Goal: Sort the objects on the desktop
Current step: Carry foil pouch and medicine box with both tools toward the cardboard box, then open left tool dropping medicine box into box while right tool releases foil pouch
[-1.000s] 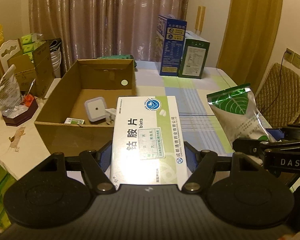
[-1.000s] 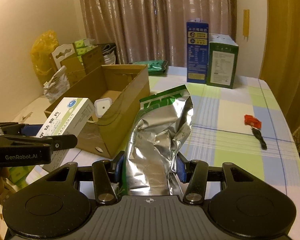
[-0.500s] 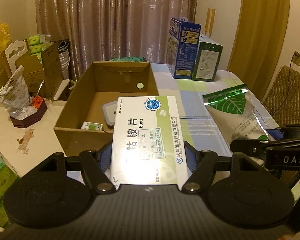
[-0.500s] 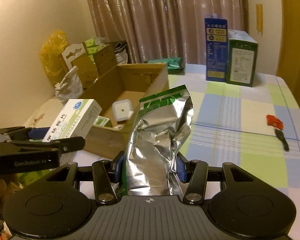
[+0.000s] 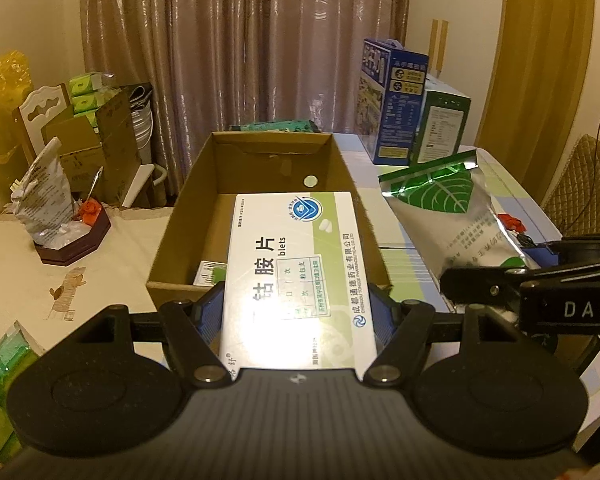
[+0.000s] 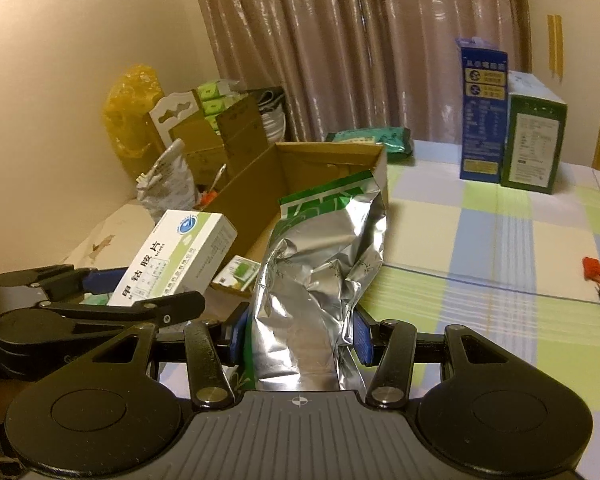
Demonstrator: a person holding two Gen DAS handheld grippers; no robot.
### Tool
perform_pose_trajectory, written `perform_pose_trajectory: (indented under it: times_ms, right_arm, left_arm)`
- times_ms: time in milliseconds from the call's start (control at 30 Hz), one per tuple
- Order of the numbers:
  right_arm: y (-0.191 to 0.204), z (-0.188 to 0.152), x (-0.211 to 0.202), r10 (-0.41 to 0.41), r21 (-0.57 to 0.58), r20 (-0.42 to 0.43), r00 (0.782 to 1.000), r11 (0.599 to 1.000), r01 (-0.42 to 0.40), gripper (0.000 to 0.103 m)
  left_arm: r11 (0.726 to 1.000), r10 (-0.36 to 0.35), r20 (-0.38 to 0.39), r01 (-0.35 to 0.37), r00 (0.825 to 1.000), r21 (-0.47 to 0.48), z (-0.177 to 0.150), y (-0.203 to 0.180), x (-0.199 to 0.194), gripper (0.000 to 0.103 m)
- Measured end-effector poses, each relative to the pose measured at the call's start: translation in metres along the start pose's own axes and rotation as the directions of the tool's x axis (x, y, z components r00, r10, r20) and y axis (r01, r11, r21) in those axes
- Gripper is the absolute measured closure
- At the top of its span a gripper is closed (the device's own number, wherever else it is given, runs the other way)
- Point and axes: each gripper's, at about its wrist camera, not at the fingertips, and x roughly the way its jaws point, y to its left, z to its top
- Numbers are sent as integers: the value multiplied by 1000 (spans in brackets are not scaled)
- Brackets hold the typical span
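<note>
A blue carton (image 5: 392,100) and a green carton (image 5: 440,128) stand at the far edge of the checked worktop (image 6: 480,232), well behind the open cardboard box (image 5: 180,216). The medicine box (image 5: 296,276), pinched between the left gripper's (image 5: 296,312) fingers, hangs over the box's near wall and hides most of its floor; a small green packet (image 6: 238,274) shows inside. Its label reads "blets". The right gripper (image 6: 298,334) pinches a crumpled foil pouch (image 6: 320,264) beside the box; its casing reads "DAS".
</note>
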Motion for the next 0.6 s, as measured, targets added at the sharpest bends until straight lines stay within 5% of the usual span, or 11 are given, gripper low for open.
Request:
perform_pose_trajectory:
  times_ms: [600]
  right_arm:
    - [9,38,47,24,20,6,1000,1000,-24,55]
  left_arm:
    - [1000,2,-13,-2,1000,26,30,35,34,36]
